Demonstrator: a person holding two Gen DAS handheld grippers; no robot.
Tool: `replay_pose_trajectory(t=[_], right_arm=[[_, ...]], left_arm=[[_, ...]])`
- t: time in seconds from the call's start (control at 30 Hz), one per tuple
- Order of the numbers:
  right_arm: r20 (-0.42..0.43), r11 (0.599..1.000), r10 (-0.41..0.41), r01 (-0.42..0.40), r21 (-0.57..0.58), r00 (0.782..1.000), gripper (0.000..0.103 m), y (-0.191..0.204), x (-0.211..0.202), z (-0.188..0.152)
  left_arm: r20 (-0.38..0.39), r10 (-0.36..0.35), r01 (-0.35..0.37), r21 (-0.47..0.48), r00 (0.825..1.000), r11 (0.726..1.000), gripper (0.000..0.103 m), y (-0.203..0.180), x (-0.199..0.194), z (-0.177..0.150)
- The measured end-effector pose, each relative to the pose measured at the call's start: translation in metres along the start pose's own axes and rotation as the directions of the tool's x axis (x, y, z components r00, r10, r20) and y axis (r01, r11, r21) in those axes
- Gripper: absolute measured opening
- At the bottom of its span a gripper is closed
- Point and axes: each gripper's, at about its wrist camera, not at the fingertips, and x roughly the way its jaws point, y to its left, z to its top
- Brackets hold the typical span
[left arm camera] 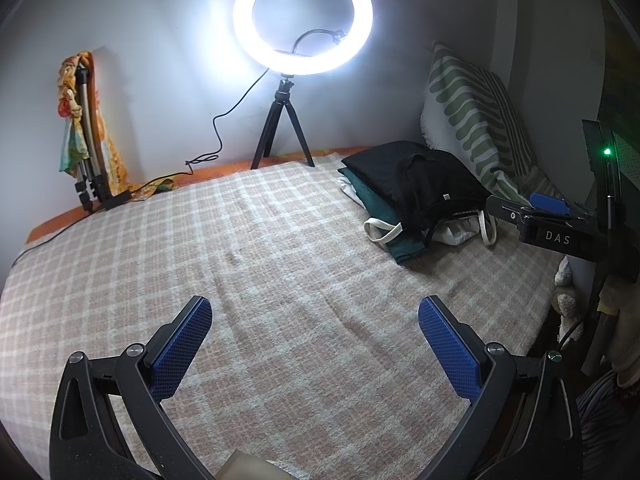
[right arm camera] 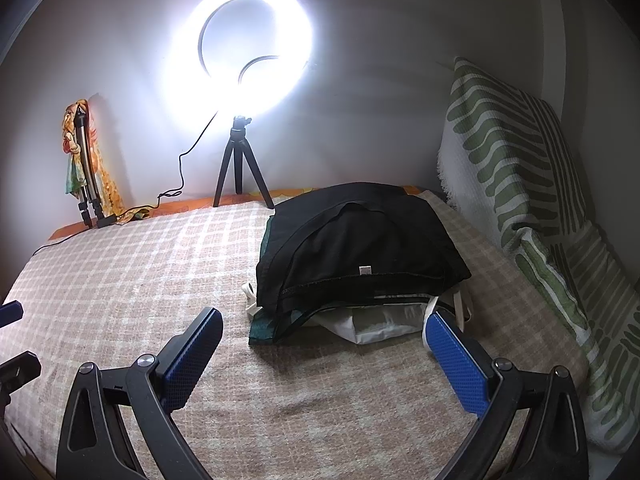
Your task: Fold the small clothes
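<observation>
1. While both grippers hang over the bed (left arm camera: 280, 240) with nothing in them, the pile of clothes (right arm camera: 360, 248) sits untouched toward the far right side of the checked blanket (right arm camera: 140, 280).
2. On the left gripper (left arm camera: 316, 320) the jaws are spread wide, with only bare blanket between the blue pads (left arm camera: 180, 352).
3. On the right gripper (right arm camera: 324, 340) the jaws are likewise spread wide; they hover just in front of the pile, and the right pad (right arm camera: 456, 360) lies close to the white edge at the pile's near corner, though contact cannot be made out.
4. Topmost in the pile is a black garment (right arm camera: 380, 236) with a small pale tag at its near hem.
5. Under it a dark green piece (right arm camera: 264, 328) sticks out at the near left corner, and white cloth (right arm camera: 380, 320) shows at the bottom.
6. From the left wrist view the same pile (left arm camera: 408, 196) lies well ahead and to the right, with white loops or straps (left arm camera: 380, 232) trailing from its near side.
7. Beside the pile, a pillow with green stripes (right arm camera: 512, 176) leans against the right wall.
8. At the far edge of the bed a lit ring light (left arm camera: 303, 20) stands on a small black tripod (left arm camera: 282, 128), its cable (left arm camera: 216, 132) running down to the left.
9. Farther left, a folded tripod (left arm camera: 86, 140) draped with a colourful cloth (left arm camera: 72, 120) leans on the wall.
10. Part of the right gripper's body, marked "DAS" (left arm camera: 558, 237), shows at the right edge of the left wrist view, with a green lamp (left arm camera: 607, 152) lit above it.
</observation>
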Motion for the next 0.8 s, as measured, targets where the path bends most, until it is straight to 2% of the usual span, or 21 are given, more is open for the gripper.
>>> replay_pose_trajectory(t=[0.8], right_arm=[[-0.006,1.0,0.003,-0.004,-0.007,1.0,0.103,0.0038,0.0008,-0.0008]], left_arm=[[0.008,0.006,-0.006,0.01,1.0,1.0,0.103,0.0003,0.0012,-0.0029]])
